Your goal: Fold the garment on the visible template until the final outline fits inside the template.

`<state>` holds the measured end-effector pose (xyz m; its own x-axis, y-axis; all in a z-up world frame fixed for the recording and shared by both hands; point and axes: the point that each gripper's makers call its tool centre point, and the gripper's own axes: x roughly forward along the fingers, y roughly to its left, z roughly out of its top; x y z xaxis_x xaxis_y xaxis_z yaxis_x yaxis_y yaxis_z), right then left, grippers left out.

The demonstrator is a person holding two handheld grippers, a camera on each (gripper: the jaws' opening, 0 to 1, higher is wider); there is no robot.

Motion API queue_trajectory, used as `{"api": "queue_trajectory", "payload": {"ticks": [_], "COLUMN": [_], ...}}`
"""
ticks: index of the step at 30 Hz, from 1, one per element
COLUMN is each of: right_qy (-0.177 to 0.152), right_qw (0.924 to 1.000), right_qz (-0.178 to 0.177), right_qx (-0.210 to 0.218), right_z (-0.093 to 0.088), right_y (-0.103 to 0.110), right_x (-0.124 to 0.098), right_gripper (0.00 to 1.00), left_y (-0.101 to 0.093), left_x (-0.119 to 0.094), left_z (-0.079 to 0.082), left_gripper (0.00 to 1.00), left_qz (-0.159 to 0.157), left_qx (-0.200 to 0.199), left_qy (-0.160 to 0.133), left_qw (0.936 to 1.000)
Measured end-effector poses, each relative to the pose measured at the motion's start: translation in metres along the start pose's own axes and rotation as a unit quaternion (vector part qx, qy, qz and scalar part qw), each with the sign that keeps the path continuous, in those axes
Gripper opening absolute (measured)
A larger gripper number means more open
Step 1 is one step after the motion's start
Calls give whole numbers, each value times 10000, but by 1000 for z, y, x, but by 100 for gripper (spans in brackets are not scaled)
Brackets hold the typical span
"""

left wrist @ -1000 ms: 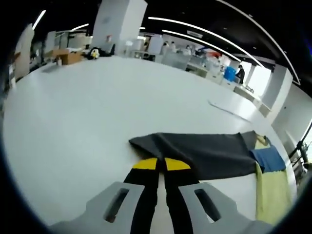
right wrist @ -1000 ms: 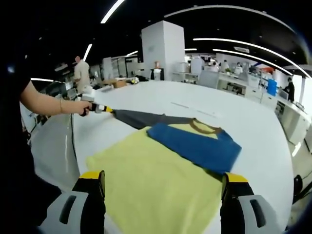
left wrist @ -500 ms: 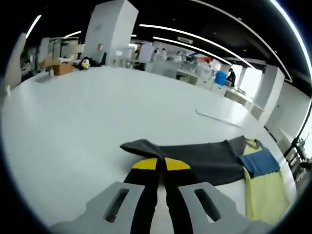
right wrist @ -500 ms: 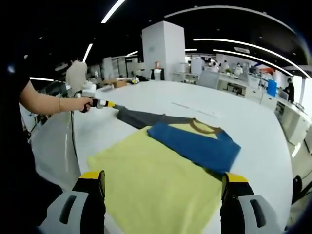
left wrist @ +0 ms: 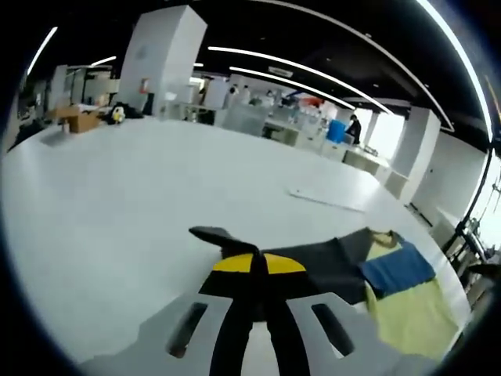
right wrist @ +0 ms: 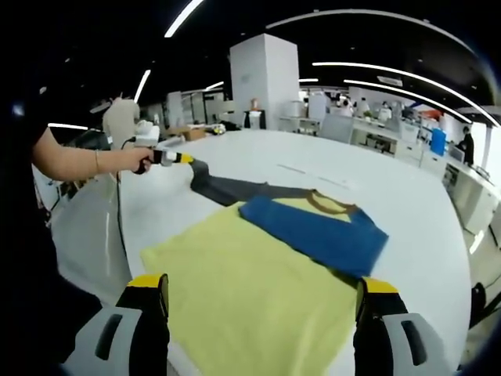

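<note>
A: Garment point(right wrist: 274, 266) lies spread on the white table point(right wrist: 423, 204), yellow body flat, blue sleeve point(right wrist: 313, 233) already folded across the chest below the brown collar point(right wrist: 325, 205). We judge one sleeve fold done.

B: And the grey sleeve point(right wrist: 235, 188)?

A: Our left gripper point(left wrist: 258, 262) has its jaws closed on the cuff end of it; in the right gripper view we see that gripper point(right wrist: 174, 157) lifting the cuff off the table, sleeve stretched out to the side. That fold is in hand, not finished.

B: Right gripper point(right wrist: 262, 298)?

A: Jaws wide apart, nothing between them, hovering at the near hem of the yellow body.

B: Template?

A: We cannot make out a template outline under the cloth, so fit cannot be judged. Left, by our reckoning: grey sleeve over, then body folds.

B: Obstacles?

A: None near the garment. A thin strip point(left wrist: 325, 200) lies well apart on the table; a cardboard box point(left wrist: 81, 120) sits at the far edge.
</note>
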<state>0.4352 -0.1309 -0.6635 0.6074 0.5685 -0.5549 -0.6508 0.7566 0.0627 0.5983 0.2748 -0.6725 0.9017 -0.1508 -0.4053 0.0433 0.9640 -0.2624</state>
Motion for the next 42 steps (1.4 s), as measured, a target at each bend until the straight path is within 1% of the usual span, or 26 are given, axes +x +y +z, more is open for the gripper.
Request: {"api": "queue_trajectory", "payload": {"ticks": [4,8,15,18,22,24,26,33,36,40,42], "right_qy": [-22,-46,-26,-18,77,58,7,-76,-99,-76,-9], "right_qw": [10000,10000,10000,10000,9998,9998,9997,9993,9993,9993,9995], "right_qz": [19,34,52,71,164,208,254,355,368,356,300], "right_qx": [-1,18,16,24,-55,-46,-46,-53,-41,-24,-43], "right_z": [-1,-1,-4,-6,-11,-11,-11,-12,-13,-15,-18], "right_y": [1,2,4,5,10,12,15,20,21,21,18], "right_x": [0,0,0,1,1,1,0,0,0,0,0], "right_gripper": [99,99,99,99,99,99,99,99,99,99,99], "left_y": [-11,-28,-53,-63,-75,-81,-87,-109,-119,-132,-137], "left_x": [3,3,8,10,13,13,14,18,19,21,22], "left_z": [8,14,21,20,15,15,14,17,19,21,22], "left_gripper": [0,0,0,0,0,0,0,0,0,0,0], "left_qz": [-146,-286,-544,-607,-694,-748,-785,-1005,-1115,-1234,-1297], "left_qx": [29,220,107,37,74,69,149,190,146,92,71], "left_qy": [-78,-140,-244,-224,-166,-157,-150,-189,-224,-254,-263], "left_qw": [9999,9992,9982,9979,9974,9971,9967,9946,9934,9920,9912]}}
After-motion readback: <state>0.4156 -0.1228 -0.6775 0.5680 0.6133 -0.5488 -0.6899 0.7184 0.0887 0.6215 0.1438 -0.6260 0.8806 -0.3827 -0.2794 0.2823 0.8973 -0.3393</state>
